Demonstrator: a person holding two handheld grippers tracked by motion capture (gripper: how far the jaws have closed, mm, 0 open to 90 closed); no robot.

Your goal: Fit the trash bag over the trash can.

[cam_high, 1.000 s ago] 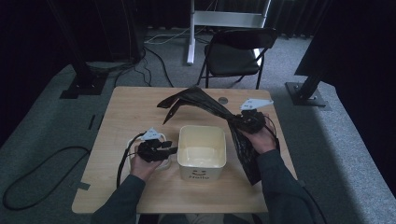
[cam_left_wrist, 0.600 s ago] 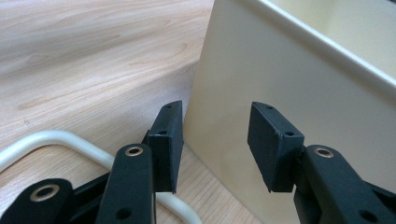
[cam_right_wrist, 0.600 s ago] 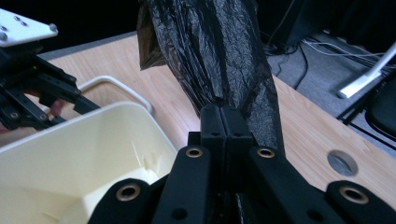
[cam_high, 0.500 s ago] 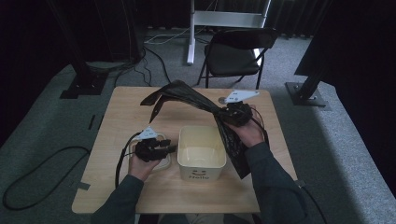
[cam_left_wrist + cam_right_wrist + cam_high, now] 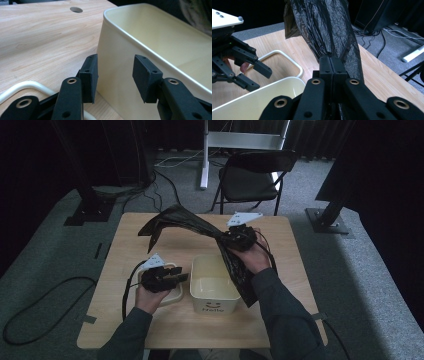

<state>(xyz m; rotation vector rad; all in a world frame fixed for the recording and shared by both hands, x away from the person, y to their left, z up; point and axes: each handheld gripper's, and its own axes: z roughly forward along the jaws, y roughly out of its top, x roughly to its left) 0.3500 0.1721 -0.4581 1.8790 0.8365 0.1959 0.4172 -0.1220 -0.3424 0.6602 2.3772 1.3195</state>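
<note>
A cream bin with "Hello" on its front stands on the wooden table. My right gripper hovers above the bin's far right corner, shut on a crumpled black plastic bag. One part of the bag fans out to the left and another hangs down past the bin's right side. In the right gripper view the jaws pinch the bag tightly. My left gripper is open at the bin's left wall. The bin's wall shows between its spread pads, which do not press on it.
A shallow cream lid or tray lies on the table under the left gripper, left of the bin. The table has a cable hole. A black folding chair stands behind the table, with stand bases and cables on the floor around it.
My right gripper has carried the bag up and to the left, from beside the bin's right edge to over its far corner. The left gripper has stayed put.
</note>
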